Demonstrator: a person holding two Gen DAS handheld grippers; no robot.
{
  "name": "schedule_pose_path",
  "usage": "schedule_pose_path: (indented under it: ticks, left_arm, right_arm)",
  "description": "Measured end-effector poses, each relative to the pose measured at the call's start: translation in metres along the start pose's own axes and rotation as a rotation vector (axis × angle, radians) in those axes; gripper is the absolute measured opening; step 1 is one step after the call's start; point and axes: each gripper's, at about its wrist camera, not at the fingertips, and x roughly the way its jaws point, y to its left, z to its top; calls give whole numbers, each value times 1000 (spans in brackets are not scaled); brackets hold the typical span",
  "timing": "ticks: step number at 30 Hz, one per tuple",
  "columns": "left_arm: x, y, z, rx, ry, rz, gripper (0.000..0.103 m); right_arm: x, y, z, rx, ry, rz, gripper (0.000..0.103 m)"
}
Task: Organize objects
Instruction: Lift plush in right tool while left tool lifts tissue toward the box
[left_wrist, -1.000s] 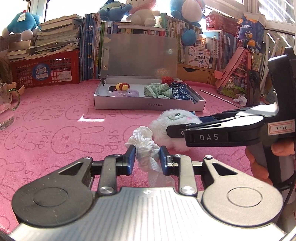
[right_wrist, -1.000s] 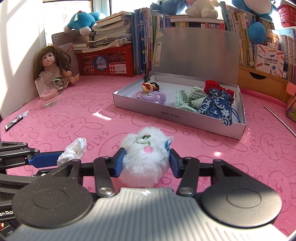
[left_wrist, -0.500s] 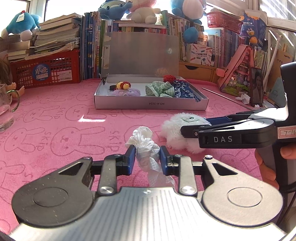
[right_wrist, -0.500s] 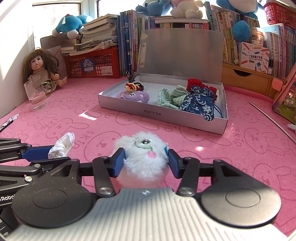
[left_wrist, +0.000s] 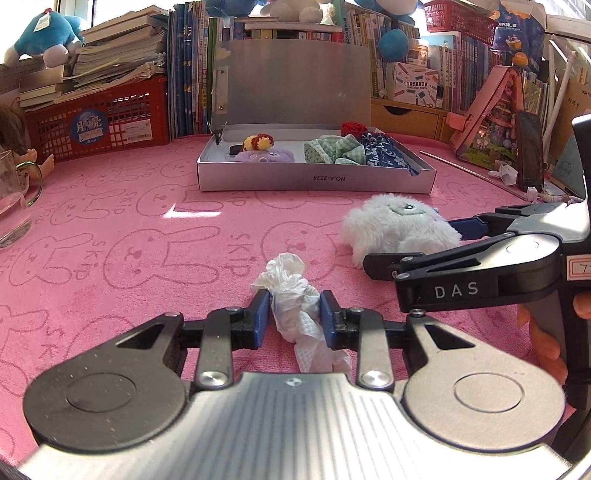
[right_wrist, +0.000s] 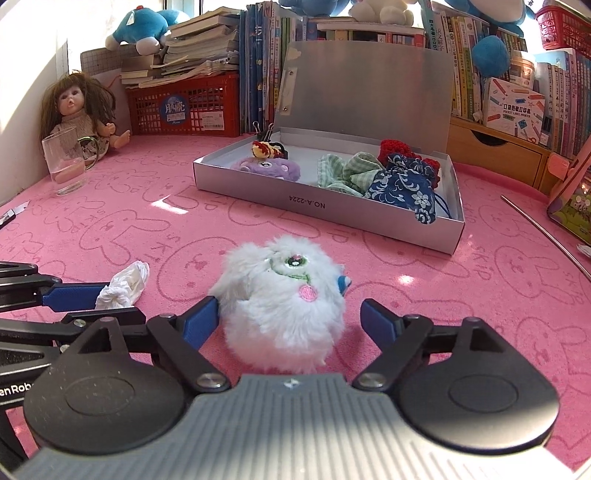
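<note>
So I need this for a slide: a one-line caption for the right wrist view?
Right gripper, jaws just opened, straddles a white plush toy on the pink cloth.

At the centre, the right gripper (right_wrist: 290, 319), its jaws just opened, flanks a white plush toy (right_wrist: 282, 302) on the pink cloth (right_wrist: 461, 295).

An open box (right_wrist: 325, 206) sits on the table cloth (right_wrist: 480, 295), its lid upright at the back. Inside, 2 small toys (right_wrist: 267, 166) lie at the left and 3 cloth pouches (right_wrist: 384, 177) at the right. In front of the box lies a fluffy toy (right_wrist: 284, 302), with a crumpled tissue (right_wrist: 123, 284) to its left. A glass mug (right_wrist: 66, 166) stands far left, in front of a doll (right_wrist: 79, 114).
</note>
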Motion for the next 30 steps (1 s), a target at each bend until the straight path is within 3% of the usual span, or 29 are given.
schedule_pose_path:
  ticks: [8,13,21,30]
  left_arm:
    - [3,-2,0,12,-3,14,37]
    - [3,1,3,3,-1,3,36]
    - [-2,-1,13,14,-35,-7,35]
    - [-3,0,40,30,-88,-8,35]
  right_arm:
    - [5,2,0,-10,26,0,89]
    - [0,3,1,-15,15,23,70]
    - [-4,-5,7,59,7,66,64]
    - [-16,-11,19,84,-37,56,57]
